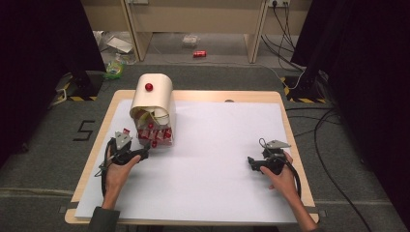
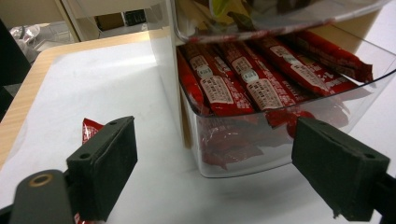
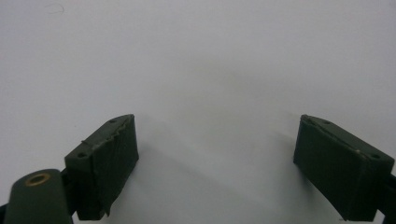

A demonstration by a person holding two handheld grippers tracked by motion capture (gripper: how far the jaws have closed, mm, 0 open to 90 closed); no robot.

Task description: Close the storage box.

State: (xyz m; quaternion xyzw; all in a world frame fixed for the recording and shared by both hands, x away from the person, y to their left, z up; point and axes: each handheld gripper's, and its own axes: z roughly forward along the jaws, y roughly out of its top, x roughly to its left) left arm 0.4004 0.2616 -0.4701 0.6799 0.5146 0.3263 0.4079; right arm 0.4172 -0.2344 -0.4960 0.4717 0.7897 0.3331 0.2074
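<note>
A cream dispenser box (image 1: 153, 96) with a red knob (image 1: 149, 87) stands at the back left of the white sheet. Its clear front tray (image 2: 280, 154) holds several red snack packets (image 2: 243, 79). One loose red packet (image 2: 89, 129) lies on the sheet just left of the tray. My left gripper (image 1: 143, 153) is open, its jaws spread in front of the tray's near corner with nothing between them. My right gripper (image 1: 251, 162) is open low over the bare white sheet at the right, nothing in it.
The wooden table (image 1: 101, 130) carries a white sheet (image 1: 222, 154) over most of its top. Beyond it are a black stand base (image 1: 84, 84), cables (image 1: 285, 29), a green item (image 1: 114, 69) and a red can (image 1: 199, 53) on the floor.
</note>
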